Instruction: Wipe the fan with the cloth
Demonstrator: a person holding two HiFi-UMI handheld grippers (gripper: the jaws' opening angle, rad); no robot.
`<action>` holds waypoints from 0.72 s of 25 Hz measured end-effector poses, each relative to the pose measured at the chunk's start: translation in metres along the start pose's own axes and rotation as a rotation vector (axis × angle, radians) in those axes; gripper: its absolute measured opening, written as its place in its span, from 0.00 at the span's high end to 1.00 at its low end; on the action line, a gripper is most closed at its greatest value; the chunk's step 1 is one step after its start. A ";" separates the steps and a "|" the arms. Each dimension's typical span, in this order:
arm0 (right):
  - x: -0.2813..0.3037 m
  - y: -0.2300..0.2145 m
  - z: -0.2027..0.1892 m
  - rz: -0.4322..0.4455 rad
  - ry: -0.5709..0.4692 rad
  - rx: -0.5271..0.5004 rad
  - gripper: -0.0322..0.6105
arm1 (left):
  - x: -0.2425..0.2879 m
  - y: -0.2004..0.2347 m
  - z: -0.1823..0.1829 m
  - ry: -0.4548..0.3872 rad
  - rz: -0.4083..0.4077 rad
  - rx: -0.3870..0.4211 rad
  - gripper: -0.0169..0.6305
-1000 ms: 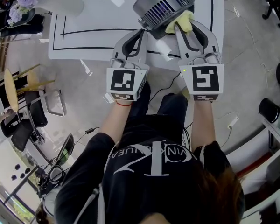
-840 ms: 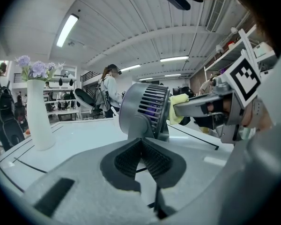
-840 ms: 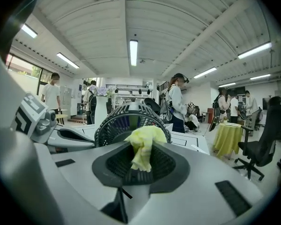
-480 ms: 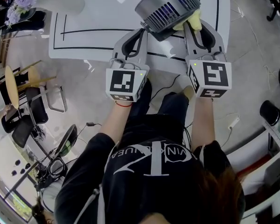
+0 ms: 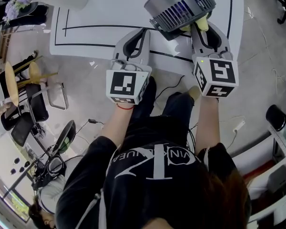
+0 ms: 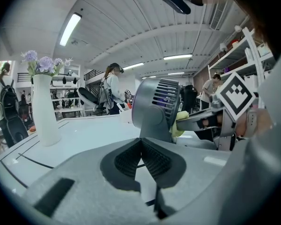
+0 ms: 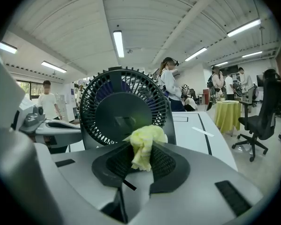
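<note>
A small grey desk fan [image 5: 180, 5] stands on the white table [image 5: 100, 13], its dark grille [image 7: 123, 108] facing my right gripper. My right gripper [image 5: 200, 25] is shut on a bunched yellow cloth [image 7: 143, 146], which sits against the lower part of the grille. The cloth [image 5: 202, 23] shows just below the fan in the head view. My left gripper [image 5: 142, 32] is shut with nothing between its jaws, close to the fan's left side. From the left gripper view I see the fan [image 6: 157, 109] side-on, with the cloth [image 6: 179, 123] at its front.
A white vase [image 6: 45, 108] with purple flowers stands far left on the table. Black lines mark the tabletop. Chairs [image 5: 33, 109] and cables lie on the floor at the left; an office chair [image 7: 258, 121] and a yellow-draped table [image 7: 229, 115] stand at the right. People stand in the background.
My right gripper has rolled and carried the cloth from the fan's near side round to its right edge and lower. The left gripper has stayed put.
</note>
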State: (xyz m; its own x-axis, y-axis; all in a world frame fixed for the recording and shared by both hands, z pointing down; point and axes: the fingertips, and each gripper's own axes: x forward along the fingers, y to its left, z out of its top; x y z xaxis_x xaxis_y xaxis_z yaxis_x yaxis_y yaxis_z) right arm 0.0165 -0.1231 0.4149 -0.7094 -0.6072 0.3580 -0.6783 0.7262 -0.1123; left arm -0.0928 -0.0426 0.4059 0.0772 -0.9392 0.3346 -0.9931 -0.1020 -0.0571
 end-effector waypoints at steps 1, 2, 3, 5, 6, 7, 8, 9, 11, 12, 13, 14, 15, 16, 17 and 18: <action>0.001 0.001 -0.001 0.002 0.005 0.001 0.81 | -0.001 0.001 -0.002 0.001 0.002 -0.002 0.96; 0.002 0.001 -0.003 0.005 0.010 -0.001 0.81 | -0.001 0.001 -0.003 0.002 0.004 -0.003 0.96; 0.003 0.002 -0.004 0.007 0.017 -0.004 0.81 | -0.002 0.001 -0.005 0.004 0.005 -0.003 0.96; 0.003 0.004 -0.008 0.011 0.035 -0.019 0.81 | -0.004 0.001 -0.008 0.005 0.007 -0.004 0.96; 0.003 0.005 -0.010 0.013 0.047 -0.031 0.81 | -0.005 0.000 -0.009 0.005 0.008 -0.004 0.96; 0.002 0.007 -0.013 0.018 0.061 -0.045 0.81 | -0.007 -0.001 -0.010 0.005 0.008 -0.005 0.96; 0.001 0.010 -0.015 0.027 0.077 -0.062 0.81 | -0.008 -0.001 -0.010 0.005 0.008 -0.007 0.96; 0.001 0.014 -0.017 0.038 0.095 -0.079 0.81 | -0.010 -0.002 -0.010 0.004 0.007 -0.010 0.96; 0.000 0.021 -0.019 0.056 0.122 -0.104 0.81 | -0.014 -0.001 -0.008 0.002 0.008 -0.017 0.96; -0.002 0.022 -0.019 0.056 0.128 -0.111 0.81 | -0.016 0.000 -0.007 0.001 0.008 -0.021 0.96; -0.005 0.022 -0.018 0.051 0.131 -0.119 0.81 | -0.017 0.001 -0.006 -0.001 0.010 -0.024 0.96; -0.008 0.021 -0.015 0.044 0.132 -0.128 0.81 | -0.019 0.002 -0.004 -0.003 0.012 -0.027 0.96; -0.012 0.021 -0.012 0.037 0.132 -0.139 0.81 | -0.021 0.002 -0.002 -0.006 0.015 -0.031 0.96; -0.016 0.021 -0.008 0.031 0.132 -0.152 0.81 | -0.023 0.003 0.001 -0.010 0.019 -0.034 0.96; -0.020 0.021 -0.004 0.026 0.131 -0.164 0.81 | -0.025 0.004 0.003 -0.015 0.022 -0.039 0.96; -0.025 0.021 0.000 0.020 0.129 -0.174 0.81 | -0.027 0.004 0.006 -0.020 0.025 -0.044 0.96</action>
State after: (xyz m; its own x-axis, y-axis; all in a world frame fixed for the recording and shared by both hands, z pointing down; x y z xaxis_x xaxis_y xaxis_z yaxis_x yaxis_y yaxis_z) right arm 0.0196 -0.0927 0.4034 -0.6843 -0.5541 0.4741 -0.6130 0.7892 0.0376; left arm -0.0987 -0.0197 0.3909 0.0541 -0.9478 0.3143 -0.9976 -0.0647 -0.0234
